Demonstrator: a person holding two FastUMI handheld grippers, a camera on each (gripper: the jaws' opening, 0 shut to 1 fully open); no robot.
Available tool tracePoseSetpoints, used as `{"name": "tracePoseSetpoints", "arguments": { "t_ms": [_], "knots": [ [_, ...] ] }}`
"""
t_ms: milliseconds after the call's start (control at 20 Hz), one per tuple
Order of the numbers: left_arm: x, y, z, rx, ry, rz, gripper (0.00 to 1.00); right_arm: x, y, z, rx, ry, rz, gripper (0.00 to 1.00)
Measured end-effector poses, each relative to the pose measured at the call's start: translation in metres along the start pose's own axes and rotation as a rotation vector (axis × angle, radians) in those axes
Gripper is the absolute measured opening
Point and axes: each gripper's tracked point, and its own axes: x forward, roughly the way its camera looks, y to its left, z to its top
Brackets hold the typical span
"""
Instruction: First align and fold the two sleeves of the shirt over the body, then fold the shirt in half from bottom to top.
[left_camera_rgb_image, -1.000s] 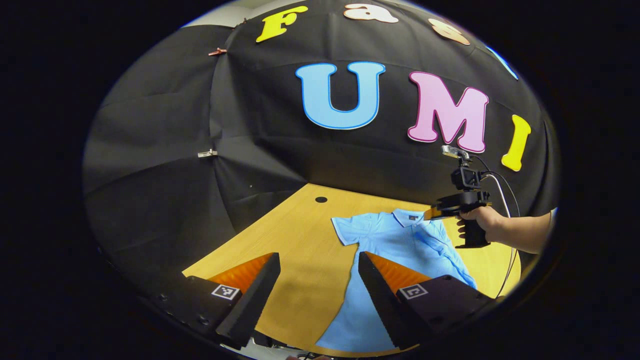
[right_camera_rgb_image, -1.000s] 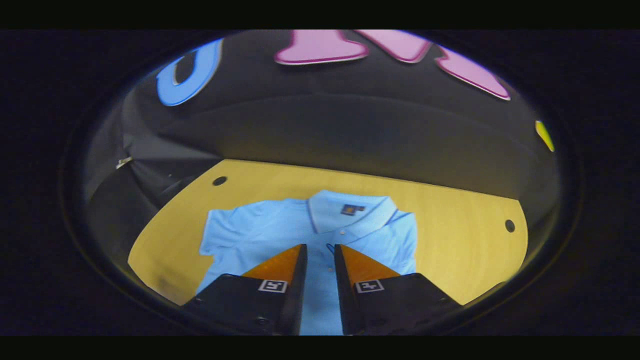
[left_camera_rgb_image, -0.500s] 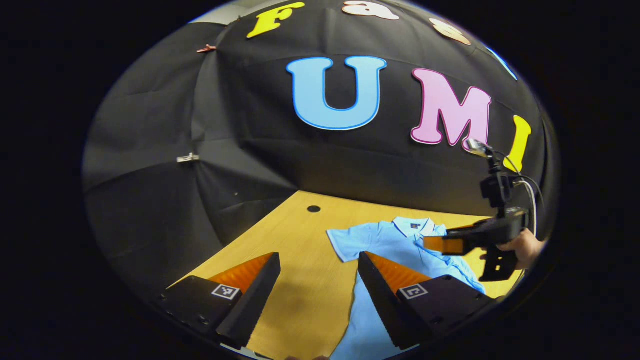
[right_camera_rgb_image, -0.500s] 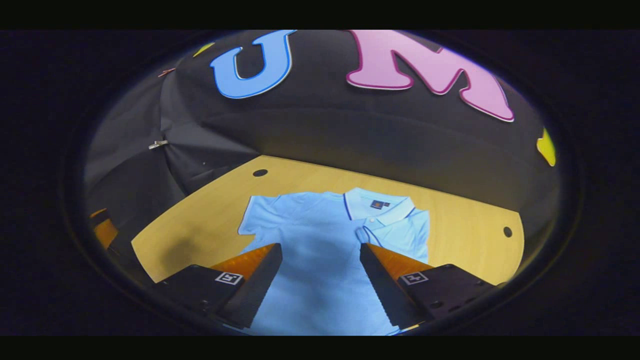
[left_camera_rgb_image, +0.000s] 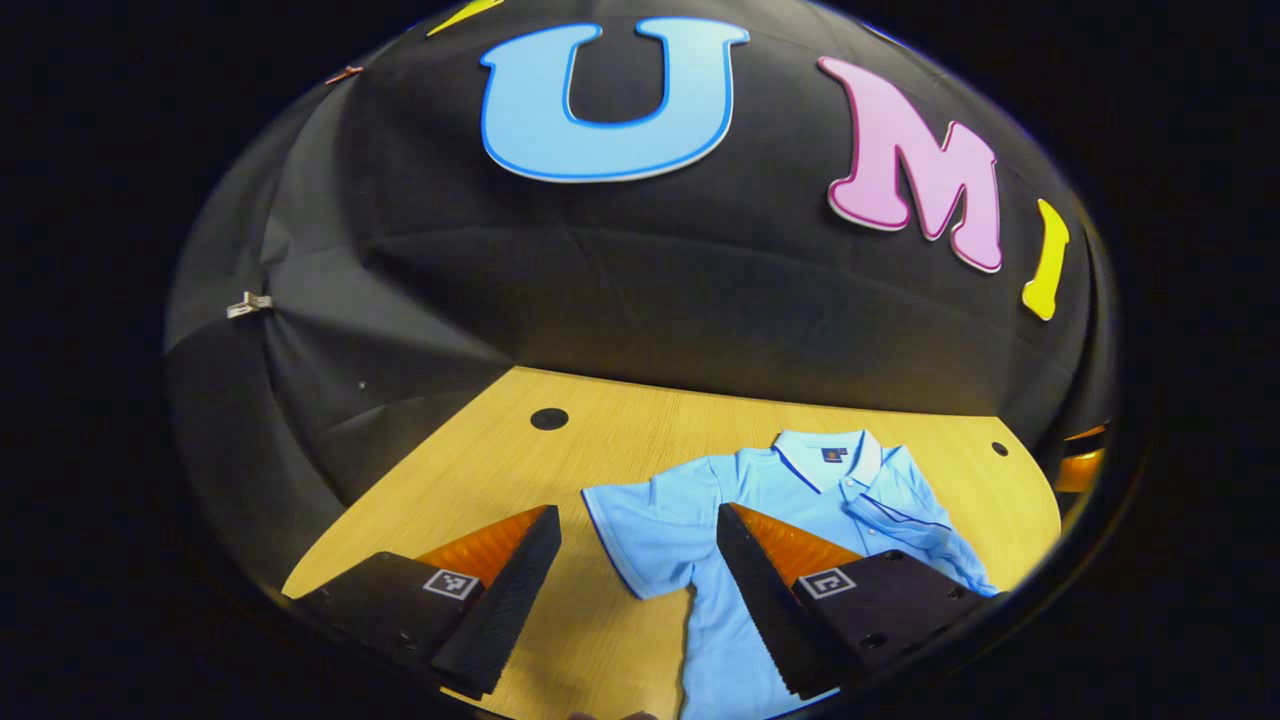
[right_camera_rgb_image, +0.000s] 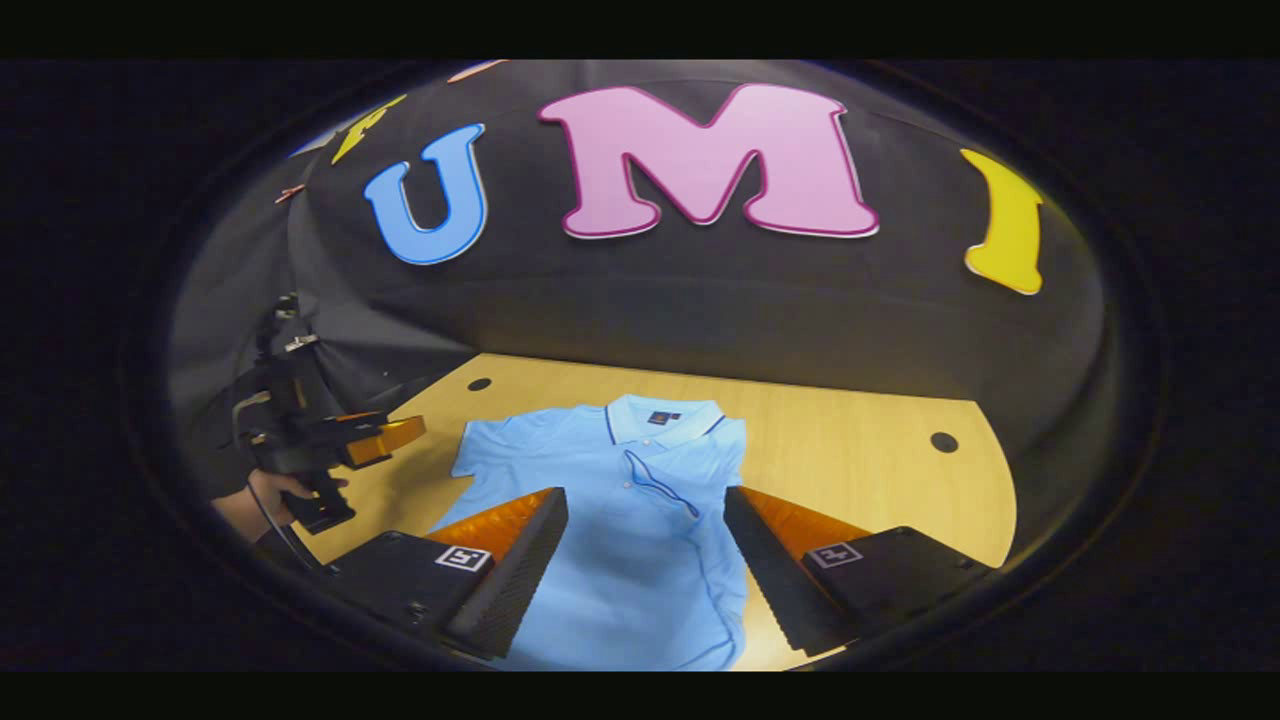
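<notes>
Right gripper view shows my right gripper (right_camera_rgb_image: 645, 560) and left gripper (left_camera_rgb_image: 638, 590) spread wide, holding nothing, above the blue shirt (right_camera_rgb_image: 620, 520) with one sleeve (right_camera_rgb_image: 725, 470) folded.

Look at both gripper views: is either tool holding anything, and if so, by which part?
Nothing is held. The left tool and the right tool both stand open above the blue shirt, which lies on the table with its right sleeve folded in.
</notes>
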Motion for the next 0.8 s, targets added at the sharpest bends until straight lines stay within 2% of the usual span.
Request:
{"name": "tracePoseSetpoints", "arguments": {
  "t_ms": [150,300,450,600,700,800],
  "knots": [
    [0.060,0.007,-0.019,0.020,0.062,-0.004,1.00,-0.025,-0.030,-0.011,0.071,-0.003,-0.057,0.98],
    [0.104,0.006,-0.041,0.072,0.111,-0.019,0.99,-0.041,-0.052,-0.027,0.225,-0.009,-0.108,0.98],
    [0.128,0.008,-0.056,0.088,0.157,-0.001,0.98,-0.045,-0.084,-0.047,0.284,0.007,-0.169,0.99],
    [0.132,0.009,-0.063,0.064,0.174,0.002,0.97,-0.053,-0.110,-0.058,0.289,0.020,-0.206,0.98],
    [0.135,0.008,-0.063,0.068,0.175,-0.006,0.99,-0.061,-0.121,-0.059,0.285,0.012,-0.228,0.98],
    [0.134,0.006,-0.064,0.079,0.183,-0.035,0.97,-0.064,-0.124,-0.063,0.290,0.012,-0.233,0.98]
  ]
}}
